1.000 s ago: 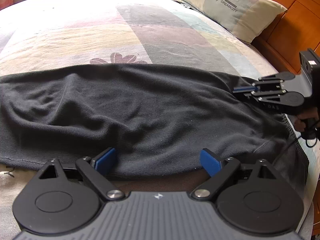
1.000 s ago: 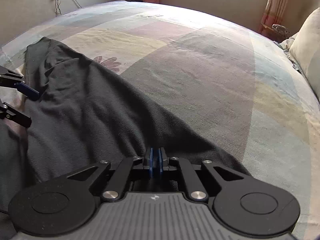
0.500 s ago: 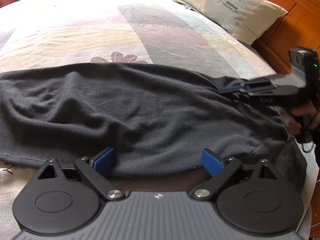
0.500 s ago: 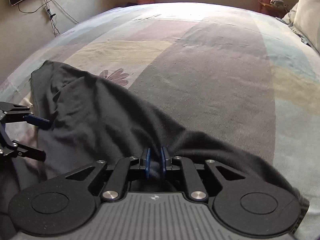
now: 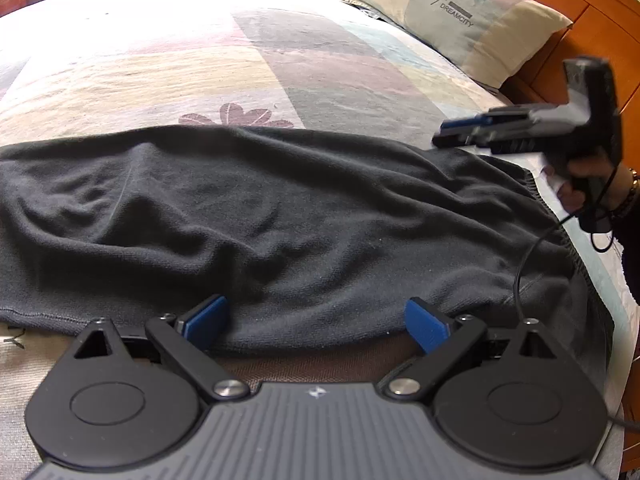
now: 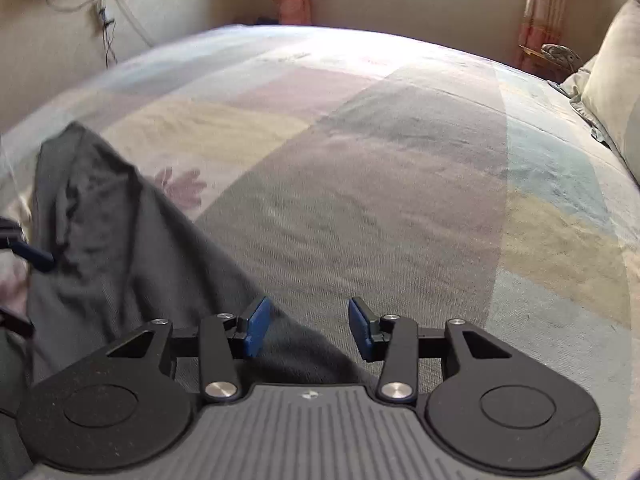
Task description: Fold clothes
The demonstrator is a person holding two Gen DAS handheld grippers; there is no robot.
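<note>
While the dark garment (image 5: pixel 280 224) lies spread across the patchwork bedspread (image 5: pixel 224 60), wrinkled, long edge toward the left wrist cam, the left gripper (image 5: pixel 316 322) sits at its near hem w/ jaws wide apart — blue pads (image 5: pixel 206 318) just over the fabric edge, holding nothing. Right gripper (image 6: pixel 306 326) hangs above the garment's far-right corner, jaws apart, empty; in the left view it looks blurred, raised off the cloth, w/ a hand (image 5: pixel 588 188) on its grip. Pillow (image 5: pixel 452 12) rests by the wooden headboard (image 5: pixel 592 16) — well apart from the garment.
</note>
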